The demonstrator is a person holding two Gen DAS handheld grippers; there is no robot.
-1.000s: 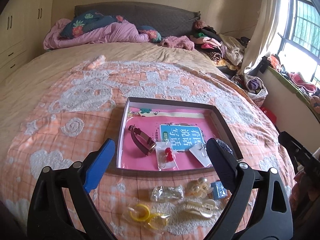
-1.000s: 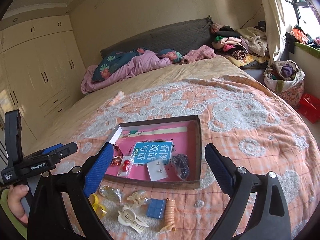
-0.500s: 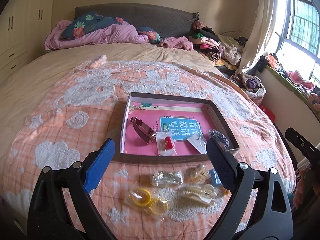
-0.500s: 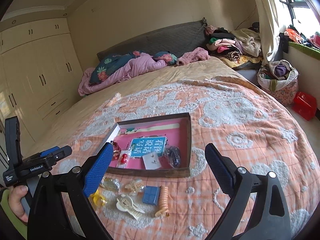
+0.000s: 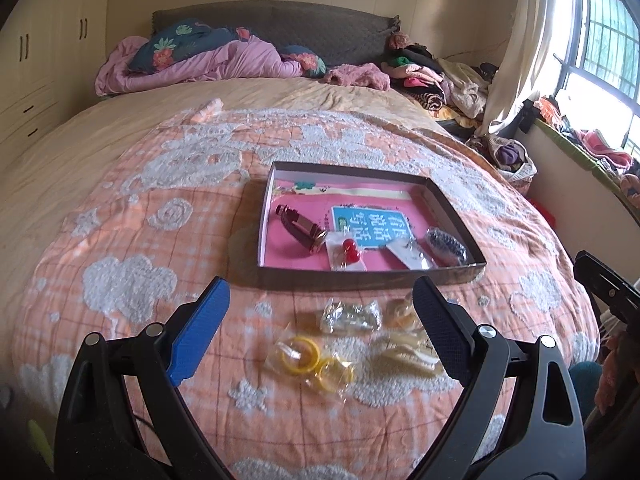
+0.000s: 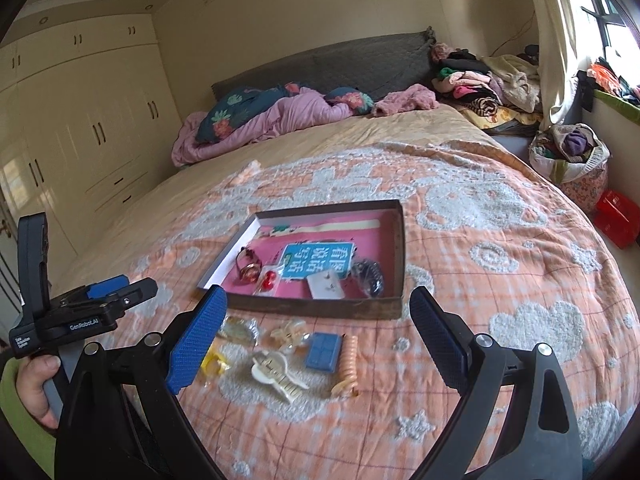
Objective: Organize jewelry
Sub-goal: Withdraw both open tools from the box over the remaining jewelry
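The yellow rings [image 5: 310,362] are being presented just ahead of the left gripper [image 5: 320,340], spread empty; the right gripper [image 6: 318,336] is likewise spread.

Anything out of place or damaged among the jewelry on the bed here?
Nothing looks damaged or spilled. Several pieces lie loose on the orange bedspread outside the shallow brown box: yellow rings in a clear bag, a cream hair claw, a blue square case and an orange coil tie.
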